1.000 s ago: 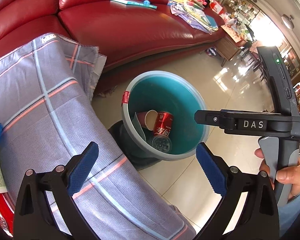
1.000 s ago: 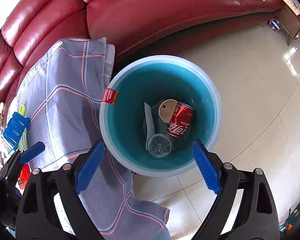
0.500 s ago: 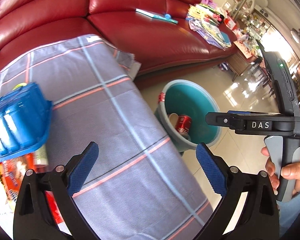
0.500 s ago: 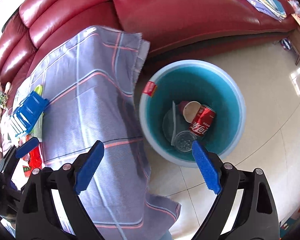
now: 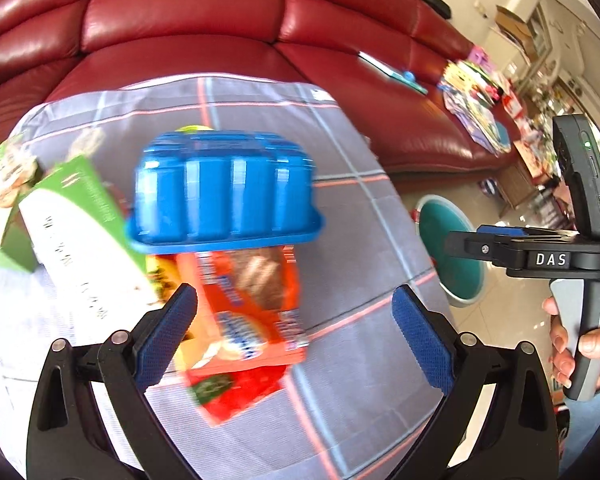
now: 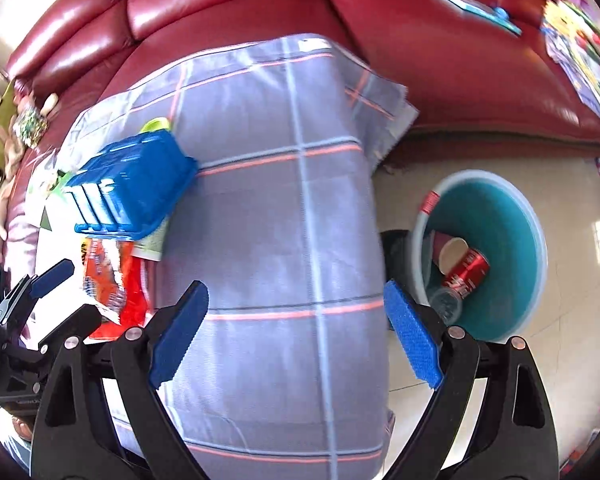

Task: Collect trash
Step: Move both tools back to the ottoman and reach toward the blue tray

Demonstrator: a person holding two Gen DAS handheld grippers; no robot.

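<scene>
Both grippers are spread wide with nothing between their pads: the left gripper (image 5: pixel 294 332) hangs over an orange snack wrapper (image 5: pixel 246 320) and the right gripper (image 6: pixel 296 336) over bare checked cloth (image 6: pixel 284 208). Beside the wrapper lie an upturned blue tray (image 5: pixel 224 188) and a green box (image 5: pixel 80 232), not yet collected. The teal bin (image 6: pixel 500 216) on the floor already holds a red can (image 6: pixel 466 274) and a paper cup (image 6: pixel 450 250).

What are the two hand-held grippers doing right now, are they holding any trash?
Left hand-held gripper: open, holding nothing, above the orange snack packet.
Right hand-held gripper: open, holding nothing, above the checked cloth.
</scene>
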